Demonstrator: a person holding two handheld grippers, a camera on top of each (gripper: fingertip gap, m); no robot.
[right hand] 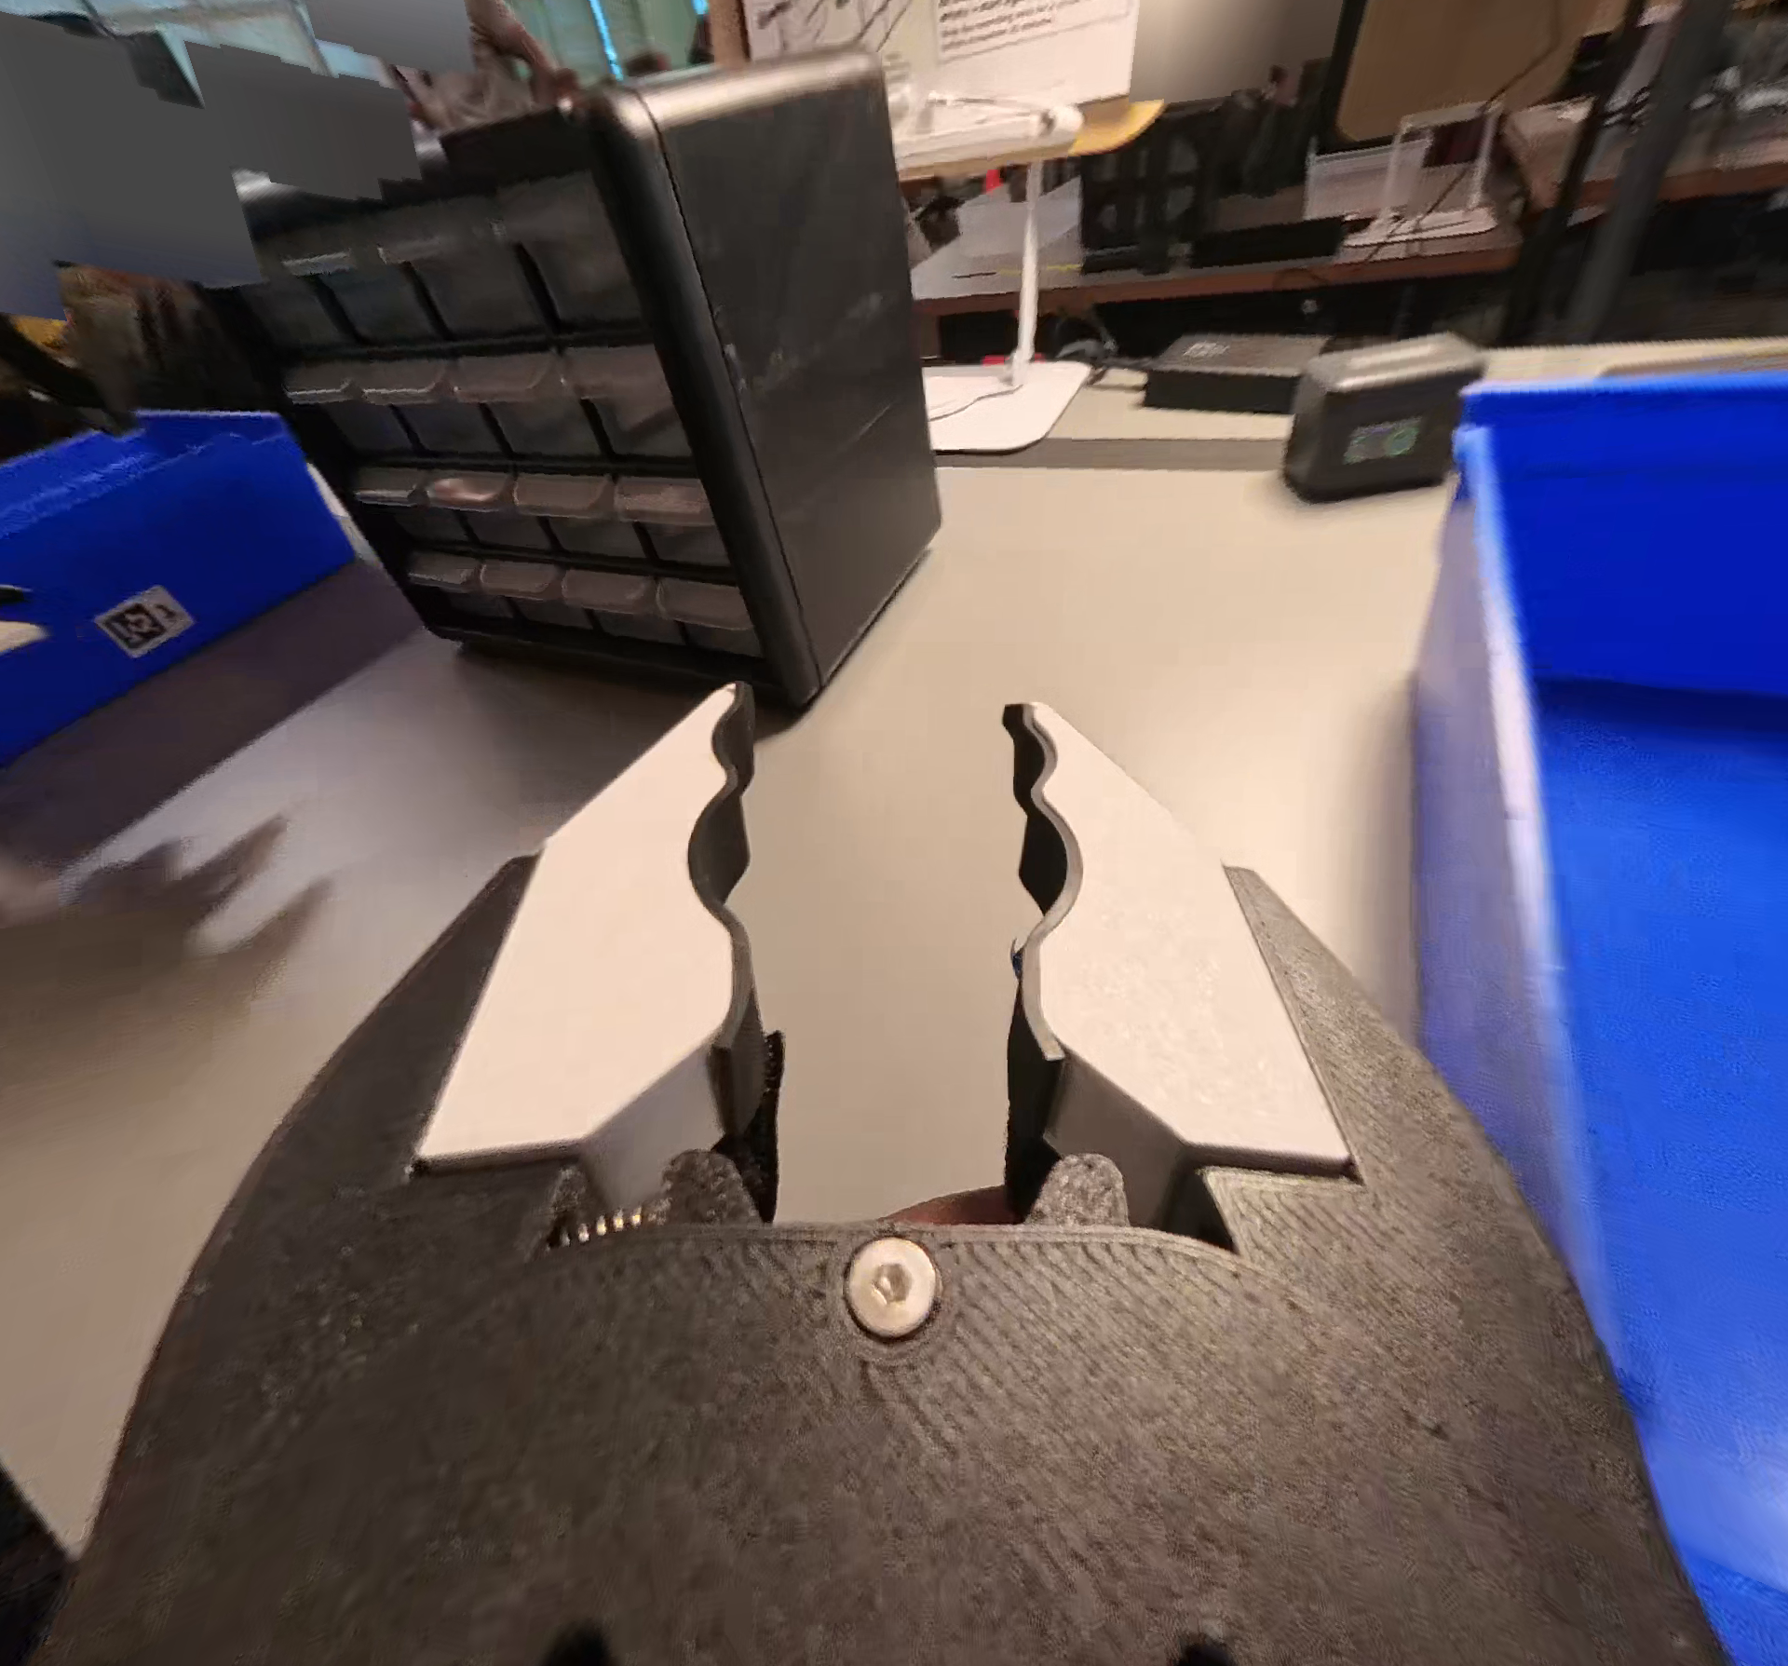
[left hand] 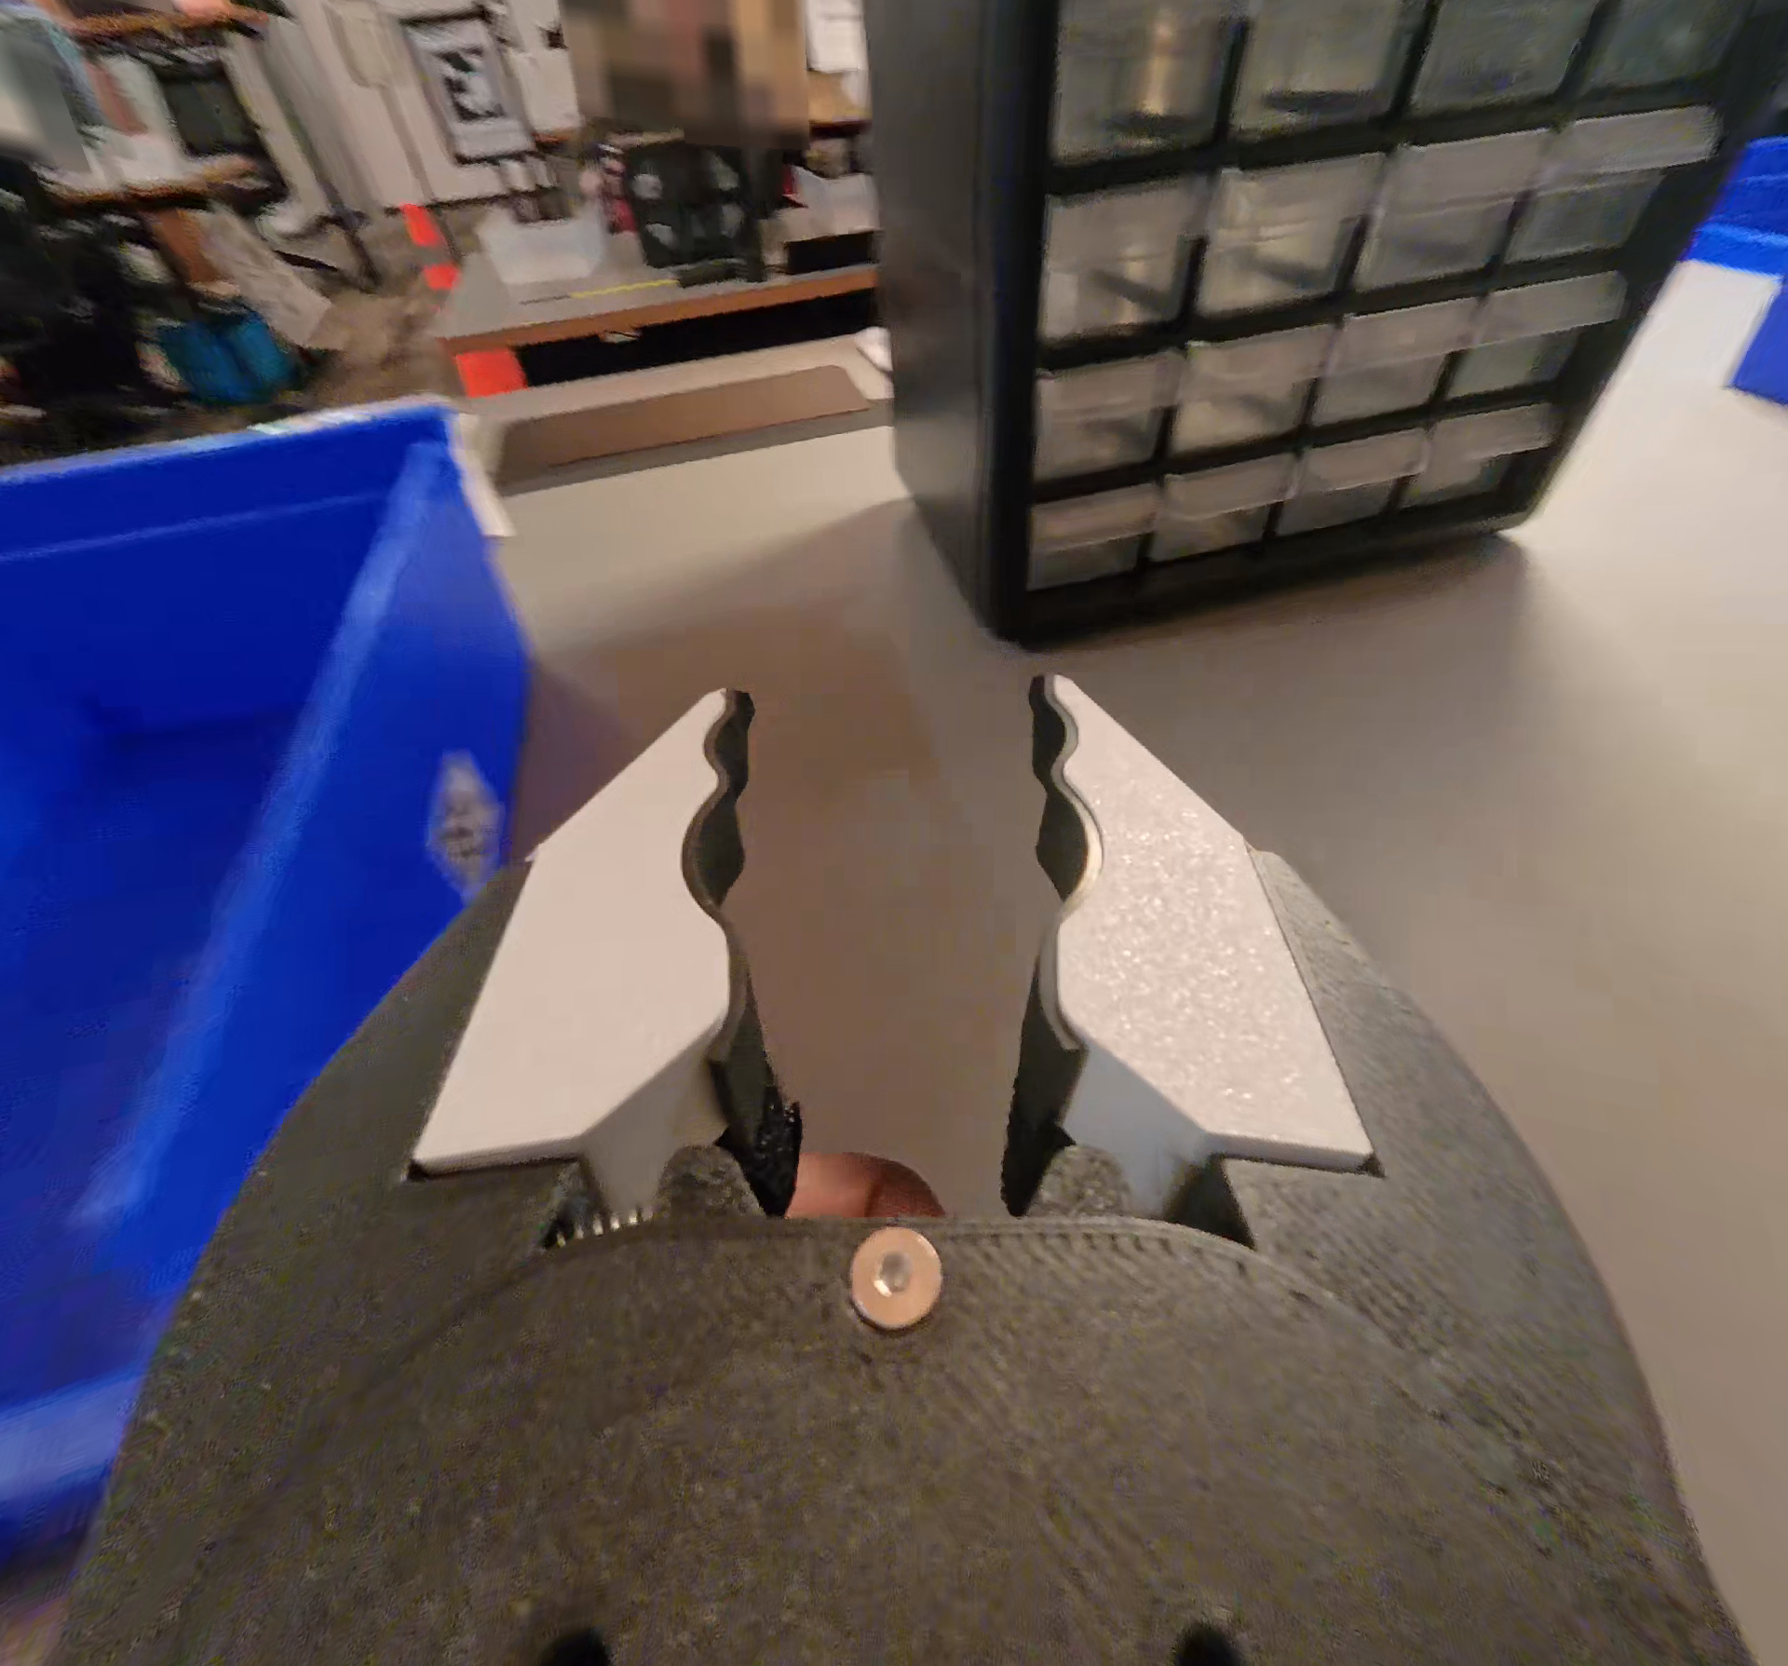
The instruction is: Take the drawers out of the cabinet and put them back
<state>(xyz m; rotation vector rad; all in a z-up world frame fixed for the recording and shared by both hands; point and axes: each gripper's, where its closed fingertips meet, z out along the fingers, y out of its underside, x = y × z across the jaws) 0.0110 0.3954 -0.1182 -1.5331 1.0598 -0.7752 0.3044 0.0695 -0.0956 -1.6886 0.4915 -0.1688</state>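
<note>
Black cabinet (left hand: 1306,265) upright on table; clear drawers (left hand: 1258,236) all inserted.

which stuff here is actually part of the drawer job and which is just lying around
Part of the job:
- black cabinet with its clear drawers, all in their slots
- left gripper, open, nothing held
- right gripper, open, nothing held

Just lying about:
- blue bin on the left
- blue bin on the right
- small dark device behind
- white lamp stand behind
</note>
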